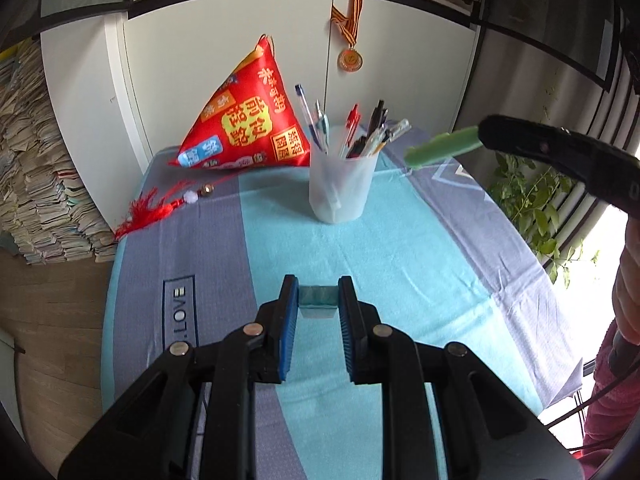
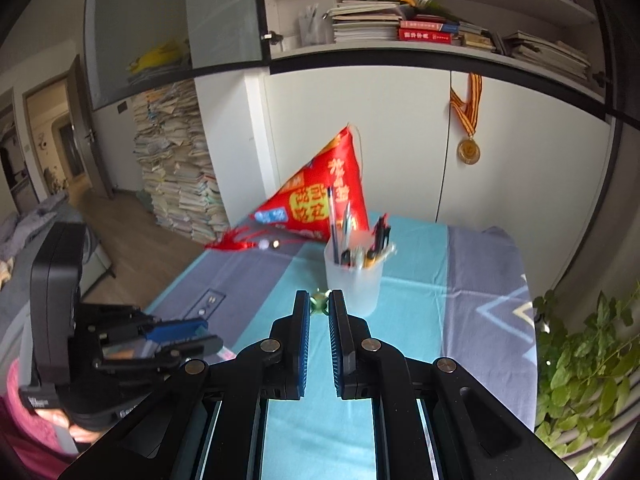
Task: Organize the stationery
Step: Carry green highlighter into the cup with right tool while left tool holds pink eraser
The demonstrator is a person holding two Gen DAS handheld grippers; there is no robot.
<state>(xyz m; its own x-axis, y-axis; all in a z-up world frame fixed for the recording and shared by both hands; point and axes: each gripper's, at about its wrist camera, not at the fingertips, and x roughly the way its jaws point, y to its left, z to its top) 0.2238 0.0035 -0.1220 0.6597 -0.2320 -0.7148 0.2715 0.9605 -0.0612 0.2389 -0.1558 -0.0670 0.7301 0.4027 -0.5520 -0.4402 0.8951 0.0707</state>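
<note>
A frosted white pen cup (image 1: 340,186) full of pens stands on the cloth-covered table (image 1: 400,264); it also shows in the right wrist view (image 2: 354,284). My left gripper (image 1: 318,296) is shut on a small teal-grey block (image 1: 318,295), held just above the cloth in front of the cup. My right gripper (image 2: 319,304) is shut on a green pen-like stick (image 2: 319,303), seen end-on. In the left wrist view that green stick (image 1: 442,153) sticks out of the right gripper (image 1: 480,138), in the air to the right of the cup's rim.
A red pyramid-shaped pouch (image 1: 248,120) with a red tassel (image 1: 152,210) sits behind and left of the cup. White cabinet doors with a hanging medal (image 1: 350,58) back the table. A paper stack (image 1: 32,184) stands left, a plant (image 1: 536,204) right.
</note>
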